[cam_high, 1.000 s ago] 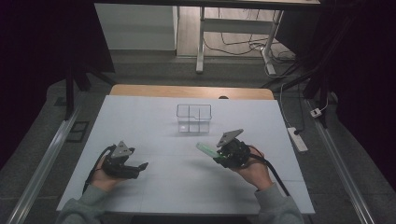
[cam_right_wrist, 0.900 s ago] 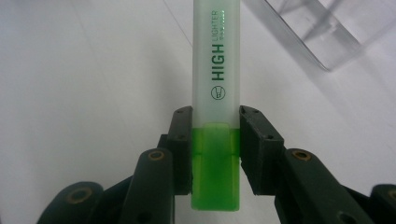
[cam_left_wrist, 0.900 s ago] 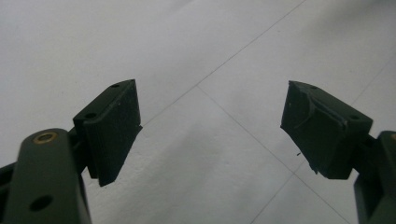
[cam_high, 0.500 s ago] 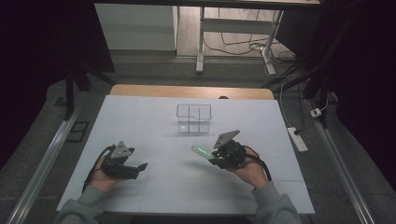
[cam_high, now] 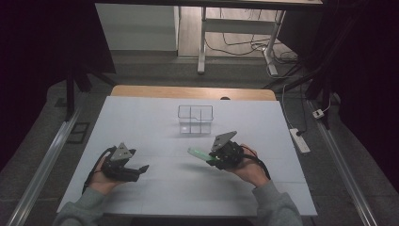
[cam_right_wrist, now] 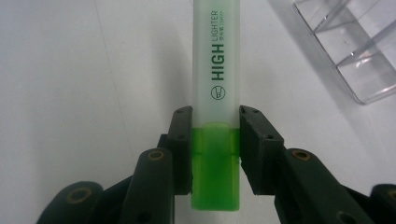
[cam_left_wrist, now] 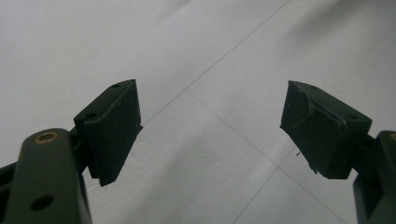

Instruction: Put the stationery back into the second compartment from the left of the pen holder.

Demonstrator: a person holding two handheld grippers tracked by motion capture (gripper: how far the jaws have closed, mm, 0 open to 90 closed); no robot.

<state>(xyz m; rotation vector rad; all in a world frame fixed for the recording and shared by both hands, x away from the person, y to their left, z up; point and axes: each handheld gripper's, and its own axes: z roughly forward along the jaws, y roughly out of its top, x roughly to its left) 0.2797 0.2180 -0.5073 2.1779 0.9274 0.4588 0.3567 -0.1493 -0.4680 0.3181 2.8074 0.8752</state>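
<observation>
A green highlighter [cam_right_wrist: 215, 84] with a frosted body and a bright green end is clamped between the jaws of my right gripper [cam_right_wrist: 215, 140], which is shut on it. From above, the highlighter [cam_high: 198, 154] sticks out to the left of the right gripper [cam_high: 214, 159], just over the white table. My left gripper [cam_high: 141, 169] rests at the front left, its jaws wide open with nothing between them; its own view shows the left gripper [cam_left_wrist: 210, 121] over bare table. A clear plastic organiser [cam_high: 195, 119] with several compartments stands farther back at the centre.
The white table top [cam_high: 141, 117] has a wooden strip along its far edge. A corner of the clear organiser [cam_right_wrist: 355, 51] lies up and to the right of the highlighter in the right gripper view. A power strip [cam_high: 299, 140] lies off the table's right side.
The right hand has shifted slightly left and toward the front with the highlighter still held. The left hand has stayed where it was.
</observation>
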